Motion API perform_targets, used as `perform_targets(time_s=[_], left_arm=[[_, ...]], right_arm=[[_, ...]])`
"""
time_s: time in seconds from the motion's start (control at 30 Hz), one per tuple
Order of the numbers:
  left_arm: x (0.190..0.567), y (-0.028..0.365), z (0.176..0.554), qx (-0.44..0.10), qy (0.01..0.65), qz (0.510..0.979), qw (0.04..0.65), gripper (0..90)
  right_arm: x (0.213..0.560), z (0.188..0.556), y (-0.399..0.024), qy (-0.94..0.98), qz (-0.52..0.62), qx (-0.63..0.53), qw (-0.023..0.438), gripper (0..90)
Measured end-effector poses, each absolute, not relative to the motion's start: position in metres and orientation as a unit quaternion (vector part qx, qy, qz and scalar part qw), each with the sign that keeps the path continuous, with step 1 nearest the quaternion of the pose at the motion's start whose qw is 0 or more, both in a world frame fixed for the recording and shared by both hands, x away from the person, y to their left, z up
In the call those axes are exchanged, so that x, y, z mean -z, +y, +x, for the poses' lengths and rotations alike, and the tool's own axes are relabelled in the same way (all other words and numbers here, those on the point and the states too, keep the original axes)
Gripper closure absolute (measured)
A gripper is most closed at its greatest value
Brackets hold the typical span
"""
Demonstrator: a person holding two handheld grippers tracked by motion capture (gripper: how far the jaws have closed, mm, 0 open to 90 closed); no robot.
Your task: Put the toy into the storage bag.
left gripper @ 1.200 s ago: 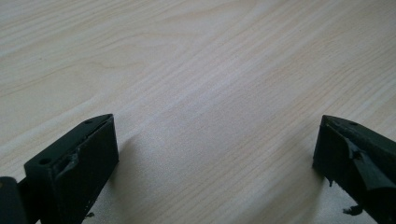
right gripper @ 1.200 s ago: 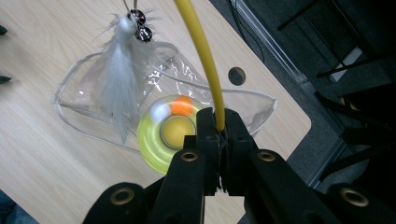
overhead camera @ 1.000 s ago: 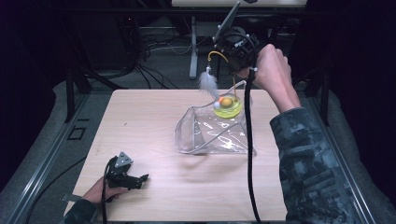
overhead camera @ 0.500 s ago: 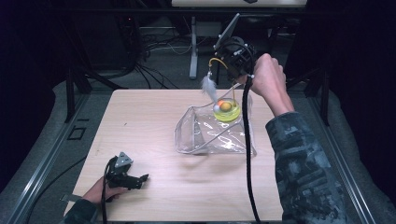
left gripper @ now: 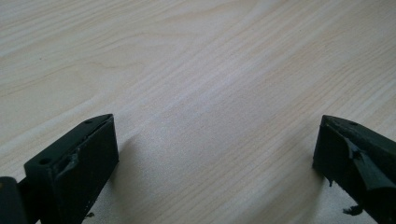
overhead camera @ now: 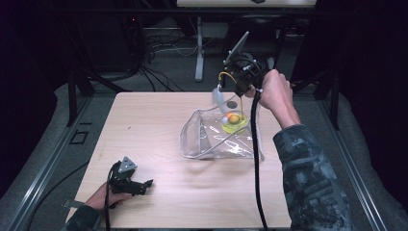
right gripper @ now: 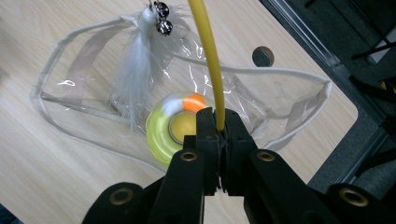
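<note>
Near the worktop's (overhead camera: pixel 159 120) front left corner: left gripper (overhead camera: pixel 144 185), held low in a hand (overhead camera: pixel 103 196) entering from the bottom edge, resting on or just above the wood. Jaws spread wide in the left gripper view, with bare pale wood grain between them and nothing held.

Farther in, right of centre: clear plastic pouch (overhead camera: pixel 216 139) with white piping, lying on the worktop, mouth gaping upward toward the far edge. Inside or just at its mouth, toward the far right end: round yellow-green disc (overhead camera: pixel 234 126) with an orange ball (overhead camera: pixel 234 118) and a white ball (overhead camera: pixel 224 119) at its top.

Above the pouch, near the far edge: right gripper (right gripper: pixel 219 128), raised off the worktop in a hand (overhead camera: pixel 275 91), black cable (overhead camera: pixel 256 163) trailing down toward the front edge. Jaws pressed together on a thin yellow rod (right gripper: pixel 208 51) in the right gripper view, the rod arching up and away. Hanging from its far end: a white feather (right gripper: pixel 135 70) with two small dark bells (right gripper: pixel 162 18), dangling over the pouch's mouth beside the disc.

Near the far right corner: small round hole (right gripper: pixel 263 56) in the worktop.
</note>
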State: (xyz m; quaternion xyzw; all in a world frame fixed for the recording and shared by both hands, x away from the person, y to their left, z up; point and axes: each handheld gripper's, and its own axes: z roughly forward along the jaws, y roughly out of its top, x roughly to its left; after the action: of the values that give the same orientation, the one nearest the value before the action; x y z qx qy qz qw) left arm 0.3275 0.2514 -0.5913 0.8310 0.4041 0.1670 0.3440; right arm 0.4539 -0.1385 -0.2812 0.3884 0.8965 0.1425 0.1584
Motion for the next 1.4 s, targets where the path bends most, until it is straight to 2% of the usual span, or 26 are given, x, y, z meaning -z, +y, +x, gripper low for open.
perform_targets(time_s=[1.4], left_arm=[[0.591,0.251,0.327,-0.167,0.404,0.831,0.344,0.0]], right_arm=[[0.340,0.449,-0.155,0.902,0.396,-0.118,0.127,87.5]])
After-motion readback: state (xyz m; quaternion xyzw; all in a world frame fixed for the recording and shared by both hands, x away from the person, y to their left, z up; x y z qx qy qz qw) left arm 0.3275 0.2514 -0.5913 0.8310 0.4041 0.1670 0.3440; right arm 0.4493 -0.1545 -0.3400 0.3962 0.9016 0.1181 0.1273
